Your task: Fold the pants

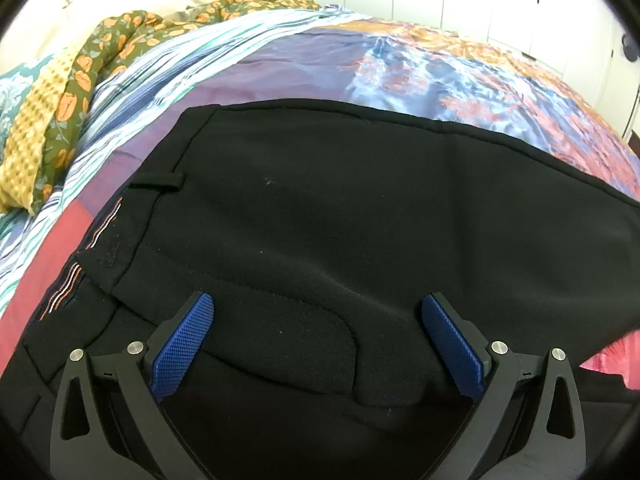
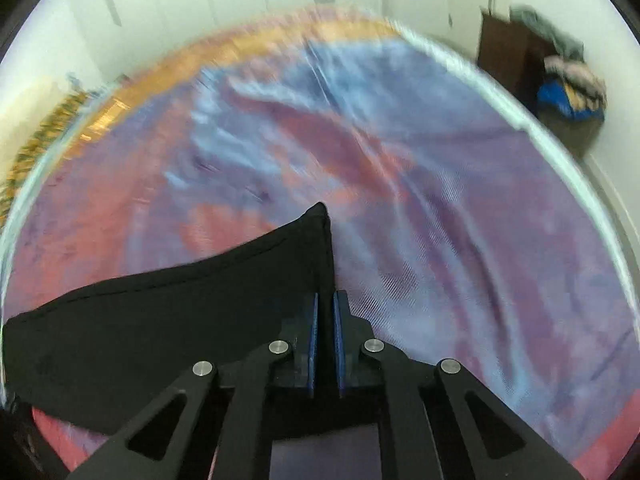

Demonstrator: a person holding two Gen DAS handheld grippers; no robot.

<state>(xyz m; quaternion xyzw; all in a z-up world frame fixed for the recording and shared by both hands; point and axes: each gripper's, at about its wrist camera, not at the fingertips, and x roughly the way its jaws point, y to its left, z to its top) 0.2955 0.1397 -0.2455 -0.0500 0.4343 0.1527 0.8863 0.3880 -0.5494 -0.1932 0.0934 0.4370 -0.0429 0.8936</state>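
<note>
Your right gripper [image 2: 325, 304] has its fingers clamped on a black edge of the pants [image 1: 340, 216], lifted above the bed [image 2: 460, 200]; your left gripper [image 1: 318, 306] hovers, fingers wide apart, over the waistband

On my left wrist view the pants [image 1: 320, 208] lie flat on the bed [image 1: 280, 68], waistband to the left, my left tongs [image 1: 318, 304] spread above them near the front edge. A crumpled blanket [image 1: 80, 80] sits far left, behind. My right tongs [image 2: 325, 300] pinch a pants edge [image 2: 316, 240] lifted over the bed [image 2: 440, 200]; a clothes heap [image 2: 568, 92] is beyond its right edge.
</note>
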